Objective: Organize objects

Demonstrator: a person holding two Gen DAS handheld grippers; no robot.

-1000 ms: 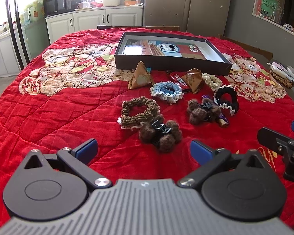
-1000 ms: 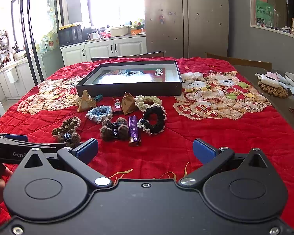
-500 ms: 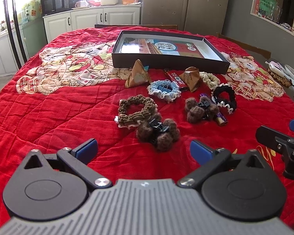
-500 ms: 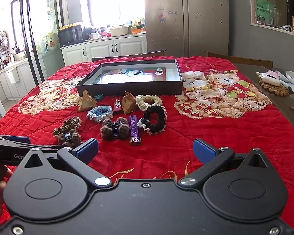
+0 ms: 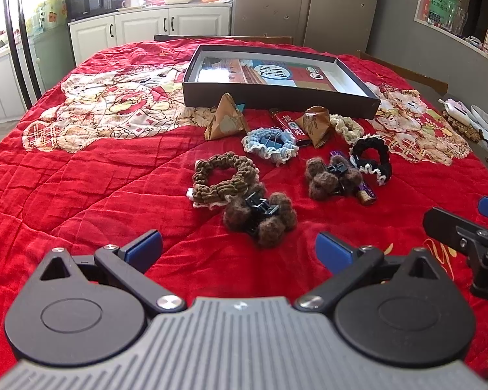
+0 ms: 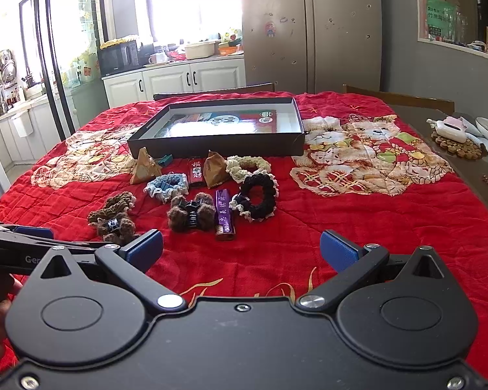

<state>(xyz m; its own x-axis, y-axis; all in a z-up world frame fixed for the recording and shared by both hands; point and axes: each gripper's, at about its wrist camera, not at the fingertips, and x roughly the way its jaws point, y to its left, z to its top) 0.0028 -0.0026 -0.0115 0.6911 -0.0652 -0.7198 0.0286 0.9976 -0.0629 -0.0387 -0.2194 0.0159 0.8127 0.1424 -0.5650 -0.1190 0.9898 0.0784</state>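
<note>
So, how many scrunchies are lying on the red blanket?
4. The brown scrunchie is nearest the left gripper, the blue scrunchie behind it, the cream scrunchie near the box, the black scrunchie rightmost. None seems hidden.

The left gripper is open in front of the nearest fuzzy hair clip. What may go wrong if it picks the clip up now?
Two likely risks:
1. The nearest brown pom-pom hair clip touches the brown scrunchie, so the left gripper may drag or lift both.
2. The red quilted cloth is soft and wrinkled; low fingers might pinch it and shift the other items.
</note>
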